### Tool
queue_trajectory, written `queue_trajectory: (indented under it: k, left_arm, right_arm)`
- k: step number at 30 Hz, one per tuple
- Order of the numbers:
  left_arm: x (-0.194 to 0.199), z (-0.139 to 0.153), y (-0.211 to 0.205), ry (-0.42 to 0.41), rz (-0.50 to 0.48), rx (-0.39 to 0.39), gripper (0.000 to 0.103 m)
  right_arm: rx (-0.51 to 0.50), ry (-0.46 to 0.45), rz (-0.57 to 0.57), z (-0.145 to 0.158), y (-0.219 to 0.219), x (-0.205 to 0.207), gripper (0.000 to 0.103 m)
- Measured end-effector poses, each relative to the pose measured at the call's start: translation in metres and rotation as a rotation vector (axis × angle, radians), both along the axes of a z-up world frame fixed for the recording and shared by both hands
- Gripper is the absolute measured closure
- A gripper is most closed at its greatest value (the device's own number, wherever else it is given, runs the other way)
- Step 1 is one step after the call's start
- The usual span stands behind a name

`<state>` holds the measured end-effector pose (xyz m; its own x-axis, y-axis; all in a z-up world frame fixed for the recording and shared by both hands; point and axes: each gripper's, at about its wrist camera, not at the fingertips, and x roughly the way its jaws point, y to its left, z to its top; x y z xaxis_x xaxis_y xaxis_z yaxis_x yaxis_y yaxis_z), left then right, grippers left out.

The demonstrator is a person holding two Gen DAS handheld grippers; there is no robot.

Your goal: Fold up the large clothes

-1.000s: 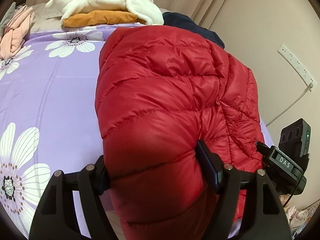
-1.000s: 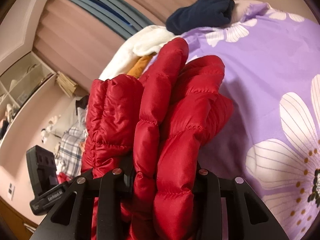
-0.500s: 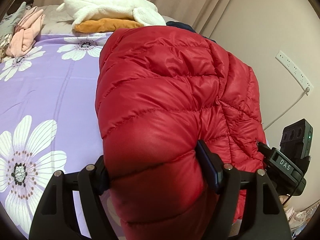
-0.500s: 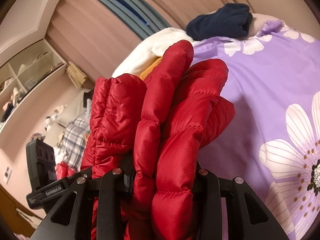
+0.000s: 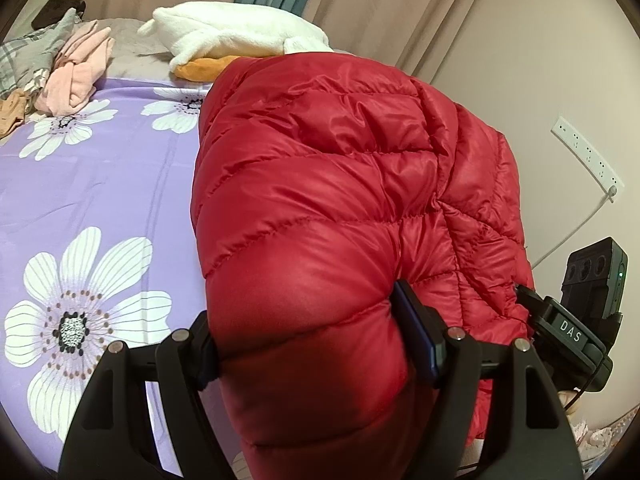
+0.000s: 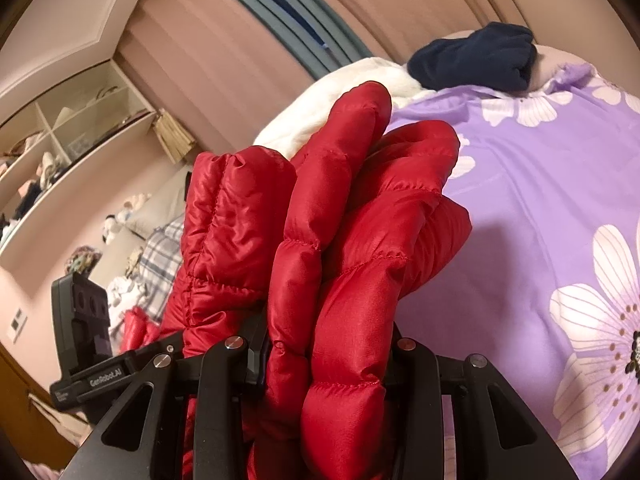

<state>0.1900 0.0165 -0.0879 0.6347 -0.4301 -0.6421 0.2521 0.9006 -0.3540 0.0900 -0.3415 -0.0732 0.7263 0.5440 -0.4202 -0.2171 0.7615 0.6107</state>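
A red puffer jacket (image 5: 332, 184) hangs bunched in front of me above the purple flowered bed sheet (image 5: 100, 184). My left gripper (image 5: 308, 340) is shut on a thick fold of the jacket, its fingers pressed into the padding. My right gripper (image 6: 328, 344) is shut on another bunched edge of the red puffer jacket (image 6: 340, 220), which stands up between its fingers over the sheet (image 6: 540, 200). The right gripper's body shows at the lower right of the left wrist view (image 5: 576, 328).
At the far end of the bed lie a white fleece (image 5: 236, 36) on an orange garment (image 5: 204, 68), pink clothes (image 5: 76, 76) and a navy garment (image 6: 472, 56). A wall with a power strip (image 5: 588, 156) stands to the right; shelves (image 6: 60, 132) stand left.
Both grippers have lifted and tilted with the jacket still gripped; the far end of the bed and the clothes pile have slid lower and nearer in both views.
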Motion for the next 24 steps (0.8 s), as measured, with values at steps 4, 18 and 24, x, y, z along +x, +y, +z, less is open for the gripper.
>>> queue_trajectory:
  k: [4,18,24]
  left_arm:
    - [-0.005,0.002,0.003,-0.011,0.011,-0.002,0.029]
    - [-0.014,0.003,0.018,-0.017,0.07,-0.023,0.029]
    - [-0.021,0.005,0.021,-0.024,0.086,-0.028,0.029]
  right_arm:
    - [-0.01,-0.011,0.023,0.001,0.003,0.005,0.065]
    - [-0.041,-0.029,0.102,0.006,0.023,0.03,0.065]
    - [-0.048,-0.036,0.12,0.008,0.032,0.034,0.065]
